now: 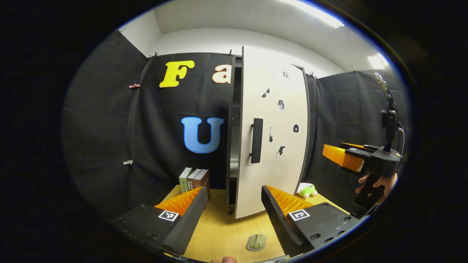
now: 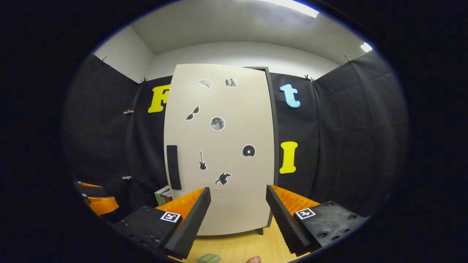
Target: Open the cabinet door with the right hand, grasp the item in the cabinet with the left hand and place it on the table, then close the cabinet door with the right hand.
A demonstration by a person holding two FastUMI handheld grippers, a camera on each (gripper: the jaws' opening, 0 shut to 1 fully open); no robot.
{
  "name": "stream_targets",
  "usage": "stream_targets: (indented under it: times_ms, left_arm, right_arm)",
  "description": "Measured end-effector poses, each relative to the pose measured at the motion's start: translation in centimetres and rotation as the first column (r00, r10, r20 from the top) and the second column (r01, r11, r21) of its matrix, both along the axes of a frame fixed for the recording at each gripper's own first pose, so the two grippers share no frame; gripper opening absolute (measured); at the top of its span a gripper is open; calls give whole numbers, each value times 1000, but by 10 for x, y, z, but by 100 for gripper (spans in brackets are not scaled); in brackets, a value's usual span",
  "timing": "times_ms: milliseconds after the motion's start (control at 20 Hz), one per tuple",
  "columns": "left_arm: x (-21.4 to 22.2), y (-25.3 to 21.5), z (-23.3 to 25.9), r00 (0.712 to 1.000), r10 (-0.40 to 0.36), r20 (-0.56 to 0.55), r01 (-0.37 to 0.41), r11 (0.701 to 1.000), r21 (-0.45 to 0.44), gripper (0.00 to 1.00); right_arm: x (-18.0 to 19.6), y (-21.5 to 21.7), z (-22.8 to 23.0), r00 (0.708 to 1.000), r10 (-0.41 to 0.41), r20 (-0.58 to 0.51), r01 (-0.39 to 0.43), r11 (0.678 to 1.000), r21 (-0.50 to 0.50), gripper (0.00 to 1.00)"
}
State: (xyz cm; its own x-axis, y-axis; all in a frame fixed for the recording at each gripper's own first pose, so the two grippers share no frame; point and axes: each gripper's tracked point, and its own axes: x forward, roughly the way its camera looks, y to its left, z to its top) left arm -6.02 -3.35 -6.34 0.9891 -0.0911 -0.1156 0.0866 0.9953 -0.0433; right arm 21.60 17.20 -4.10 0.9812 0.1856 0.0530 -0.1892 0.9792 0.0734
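My left fingers (image 1: 228, 212) are spread wide apart in the left gripper view, with nothing between them, held above the desk (image 1: 226, 233). Straight ahead stands the cabinet (image 1: 232, 131), its door (image 1: 272, 135) slightly ajar, so a dark gap shows along the door's left edge; I cannot make out any item inside it. A dark vertical handle (image 1: 256, 140) sits near that left edge, and small stickers are scattered over the door's face. A small greenish item (image 1: 257, 241) lies on the desk just ahead of my left fingers, near the bottom of the view. Left of the cabinet a few books (image 1: 194, 179) stand upright on the desk, and to the right of the door a green toy (image 1: 307, 190) rests on the desk. Farther right, my right gripper (image 1: 343, 155) hangs in the air, well apart from the door, with a hand (image 1: 376, 184) around its grip; from here I cannot tell how its fingers stand. In the right gripper view, my right fingers (image 2: 237, 215) are released and wide open, empty, facing the door (image 2: 223, 146) without touching it. The handle (image 2: 173, 167) is to the left of them. The greenish item (image 2: 208, 258) peeks in at the bottom edge on the desk (image 2: 237, 248), and my left gripper (image 2: 97, 201) shows low on the left.
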Motion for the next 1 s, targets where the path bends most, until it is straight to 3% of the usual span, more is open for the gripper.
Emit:
stream_targets:
  times_ms: [1000]
  left_arm:
    - [8, -1, -7, 1000, -5, -17, 5, 1000, 8, 93]
  right_arm:
    - [6, 4, -8, 1000, -3, -16, 3, 1000, -5, 97]
